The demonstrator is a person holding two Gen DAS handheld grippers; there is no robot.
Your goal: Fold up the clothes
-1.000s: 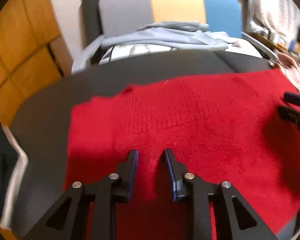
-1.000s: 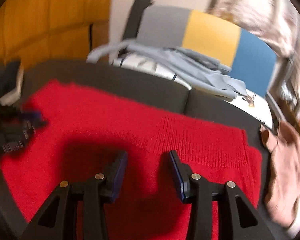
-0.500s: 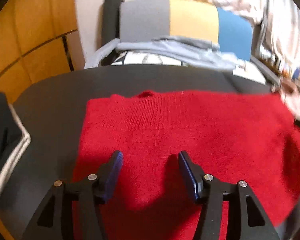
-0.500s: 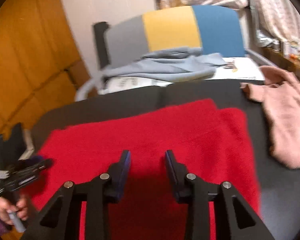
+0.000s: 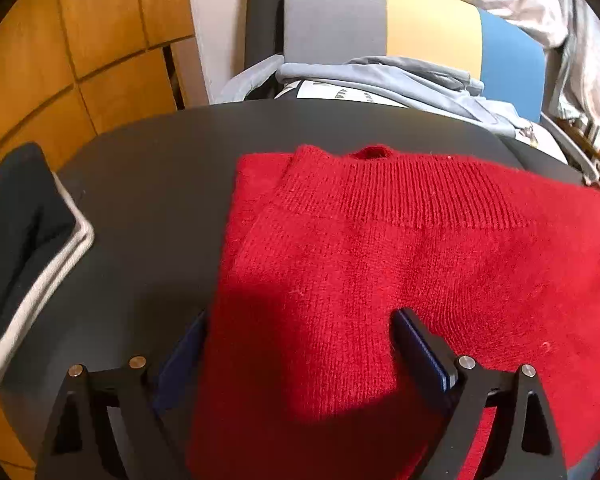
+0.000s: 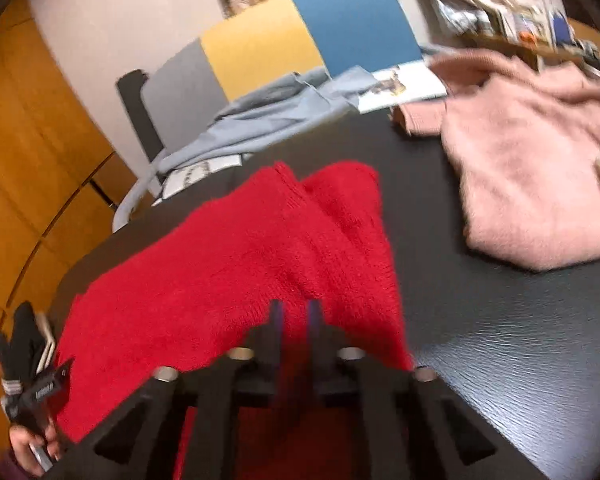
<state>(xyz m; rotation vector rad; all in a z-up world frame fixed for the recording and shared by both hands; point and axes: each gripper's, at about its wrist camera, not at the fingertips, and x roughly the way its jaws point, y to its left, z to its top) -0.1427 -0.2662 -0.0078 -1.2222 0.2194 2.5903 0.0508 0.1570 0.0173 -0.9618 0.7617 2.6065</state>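
Observation:
A red knit sweater [image 5: 380, 272] lies flat on the dark table [image 5: 140, 200], its ribbed band toward the far side. My left gripper [image 5: 300, 316] straddles the sweater's left edge. Its jaws are opening wide and the pads stand clear of the knit. In the right wrist view the red sweater [image 6: 240, 264] runs from lower left to its right end. My right gripper [image 6: 295, 308] is over the near right part, blurred. Its jaws are closing to a narrow gap with red knit between them. The left gripper [image 6: 40, 392] shows at the lower left, held by a hand [image 6: 26, 446].
A pink sweater [image 6: 532, 184] lies crumpled on the table's right. A dark folded garment with white trim [image 5: 24, 240] sits at the left edge. Behind the table stands a grey, yellow and blue chair [image 5: 400, 24] with a light blue garment [image 5: 400, 80] on it. Wooden panels line the left.
The left jaws have spread much wider and that view has shifted toward the sweater's left edge. The right gripper has swept toward the sweater's right end, rolled, and narrowed its jaws.

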